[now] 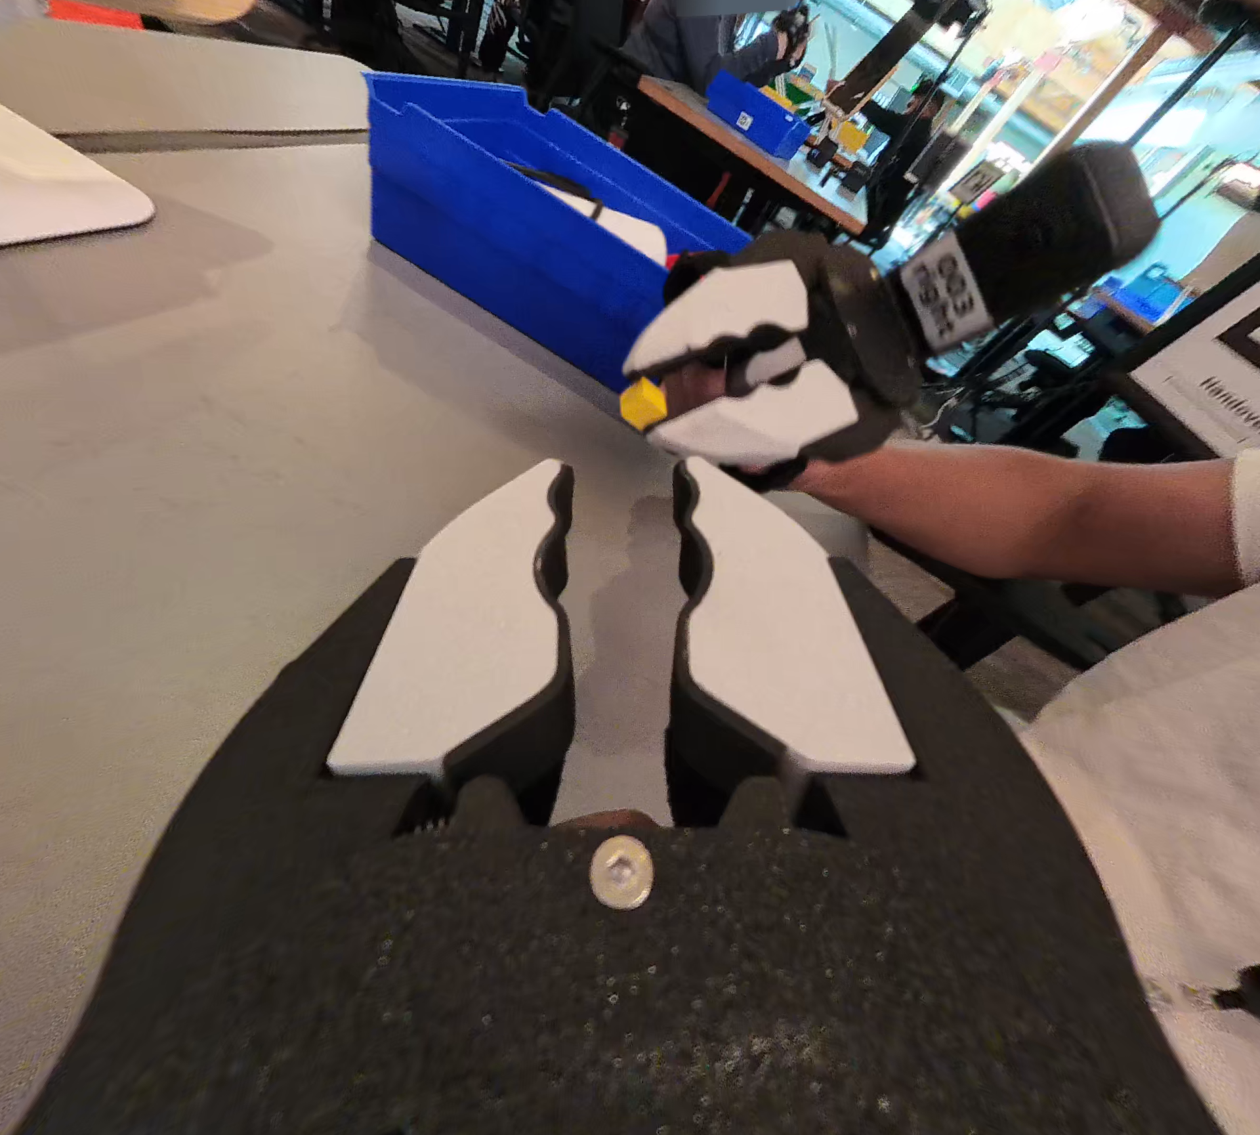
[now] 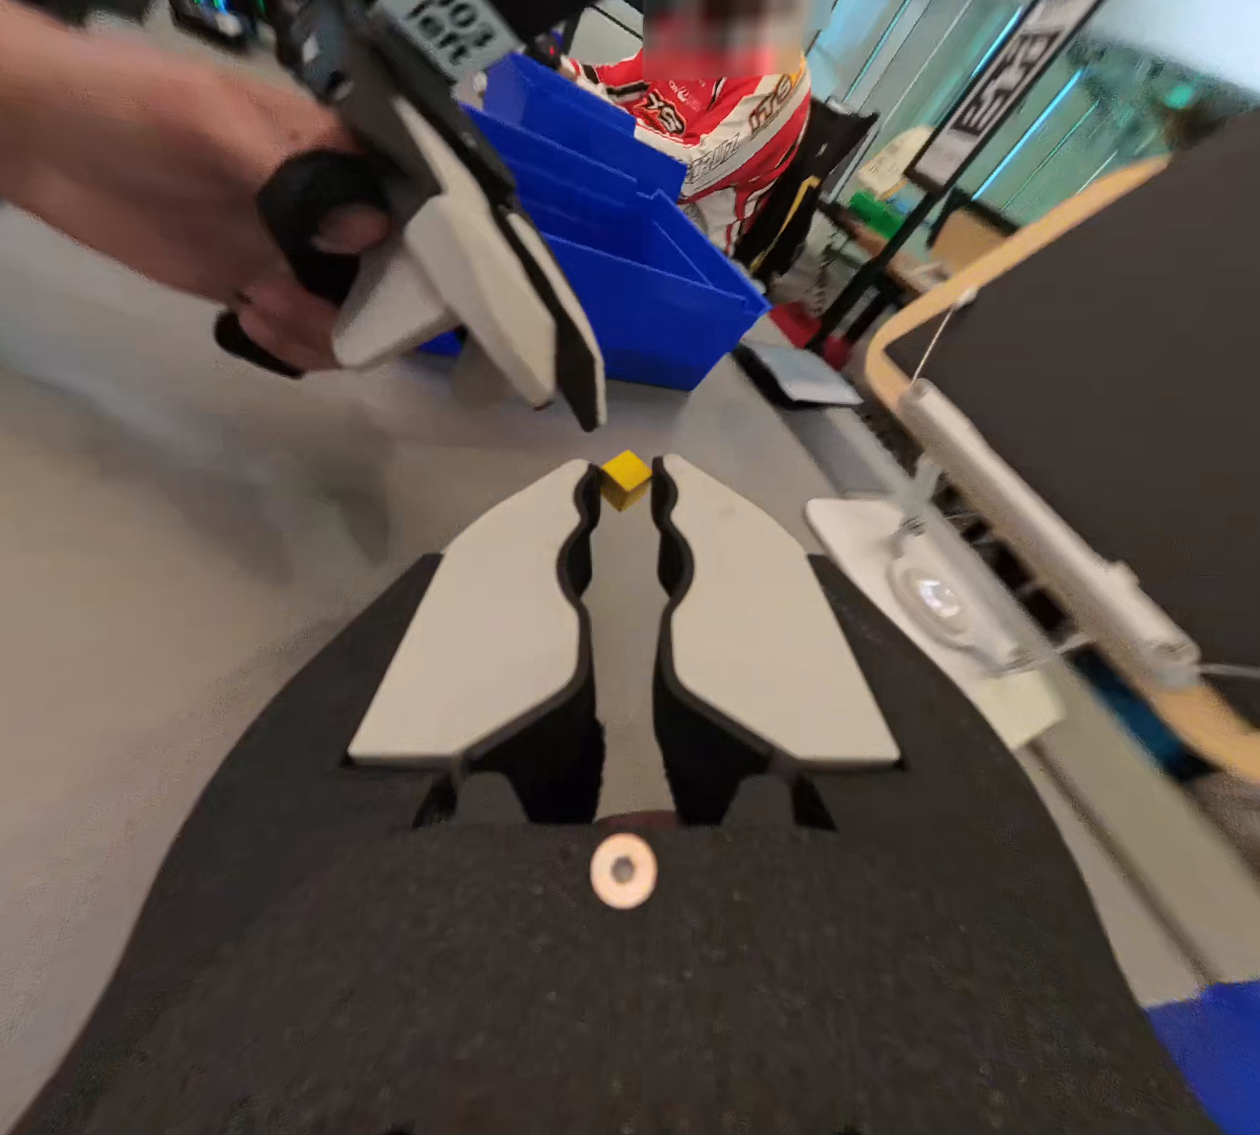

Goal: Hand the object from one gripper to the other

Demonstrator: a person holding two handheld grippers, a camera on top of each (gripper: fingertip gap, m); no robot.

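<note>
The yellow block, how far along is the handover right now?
Done: the right gripper is shut on the yellow block at its fingertips, lifted above the table. In hand: it is held close to the left gripper, which is open and empty. Left: the left closing on the block and the right releasing.

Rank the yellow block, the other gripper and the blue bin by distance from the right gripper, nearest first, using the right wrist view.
1. Yellow block: pinched at the right gripper's fingertips.
2. Left gripper: just beyond, up and left.
3. Blue bin: farther back on the table.
</note>
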